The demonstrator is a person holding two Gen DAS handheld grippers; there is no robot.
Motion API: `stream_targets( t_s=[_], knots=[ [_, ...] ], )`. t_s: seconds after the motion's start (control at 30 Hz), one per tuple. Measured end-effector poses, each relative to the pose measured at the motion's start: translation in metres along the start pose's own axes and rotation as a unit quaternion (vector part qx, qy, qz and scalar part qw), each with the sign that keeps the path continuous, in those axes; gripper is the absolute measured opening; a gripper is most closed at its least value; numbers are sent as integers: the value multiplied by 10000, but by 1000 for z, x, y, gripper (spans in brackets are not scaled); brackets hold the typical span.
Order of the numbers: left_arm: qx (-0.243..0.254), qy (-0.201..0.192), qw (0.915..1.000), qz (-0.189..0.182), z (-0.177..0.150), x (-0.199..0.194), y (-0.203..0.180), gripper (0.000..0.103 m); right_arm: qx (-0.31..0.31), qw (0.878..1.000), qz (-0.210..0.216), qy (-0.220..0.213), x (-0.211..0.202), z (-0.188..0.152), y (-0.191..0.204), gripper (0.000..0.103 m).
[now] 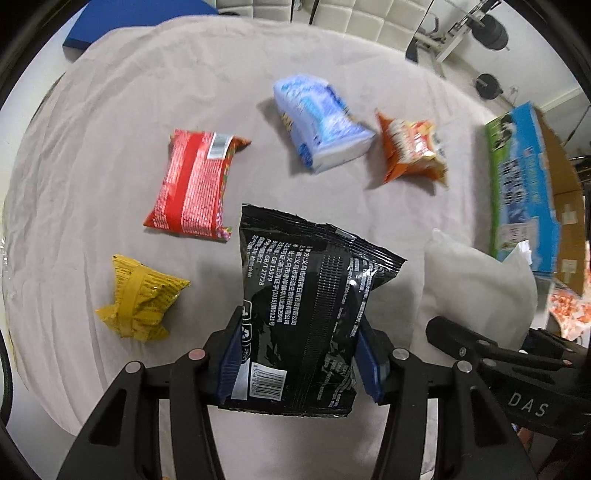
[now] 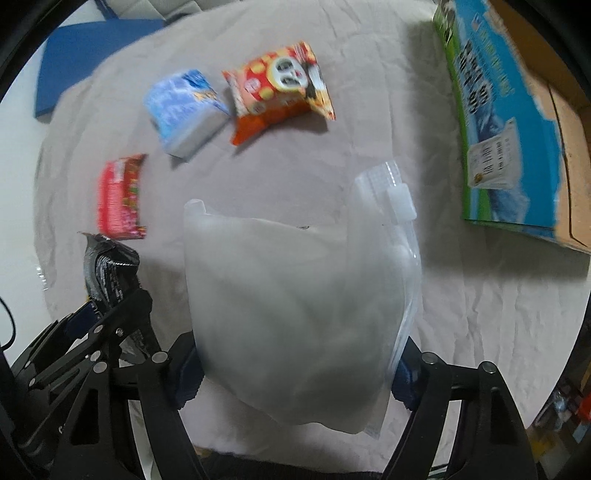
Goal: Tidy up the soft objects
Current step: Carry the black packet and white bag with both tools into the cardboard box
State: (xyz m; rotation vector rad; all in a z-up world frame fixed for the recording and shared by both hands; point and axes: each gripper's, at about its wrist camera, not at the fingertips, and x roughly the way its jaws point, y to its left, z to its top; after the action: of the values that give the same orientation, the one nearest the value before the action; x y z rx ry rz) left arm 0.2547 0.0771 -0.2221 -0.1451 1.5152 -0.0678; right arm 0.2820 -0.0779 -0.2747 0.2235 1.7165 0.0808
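My left gripper (image 1: 299, 354) is shut on a black snack bag (image 1: 310, 310) and holds it above the grey cloth (image 1: 110, 166). My right gripper (image 2: 295, 373) is shut on a white frosted zip pouch (image 2: 295, 306), which also shows in the left wrist view (image 1: 476, 288). On the cloth lie a red packet (image 1: 194, 184), a yellow packet (image 1: 140, 299), a blue-and-white tissue pack (image 1: 321, 122) and an orange snack bag (image 1: 412, 149). The black bag also shows at the left of the right wrist view (image 2: 109, 269).
An open cardboard box with a blue and green printed side (image 1: 524, 184) stands at the right edge of the cloth. A blue flat board (image 1: 110, 26) lies at the far left. Gym equipment (image 1: 487, 33) stands in the background.
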Motion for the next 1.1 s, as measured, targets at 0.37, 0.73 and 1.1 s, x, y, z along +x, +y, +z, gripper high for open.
stream_targets(
  t_s=[0.37, 0.73, 1.1],
  knots=[
    [231, -563, 9973, -407, -11, -77, -17, 51, -47, 9963, 573, -635, -102, -29, -43, 81],
    [796, -1120, 9879, -719, -1, -136, -116, 51, 285, 9863, 926, -1339, -202, -40, -135, 81],
    [1126, -827, 9829, -1199, 50, -115, -264, 51, 583, 9834, 559, -1622, -252, -17, -272, 81]
  ],
)
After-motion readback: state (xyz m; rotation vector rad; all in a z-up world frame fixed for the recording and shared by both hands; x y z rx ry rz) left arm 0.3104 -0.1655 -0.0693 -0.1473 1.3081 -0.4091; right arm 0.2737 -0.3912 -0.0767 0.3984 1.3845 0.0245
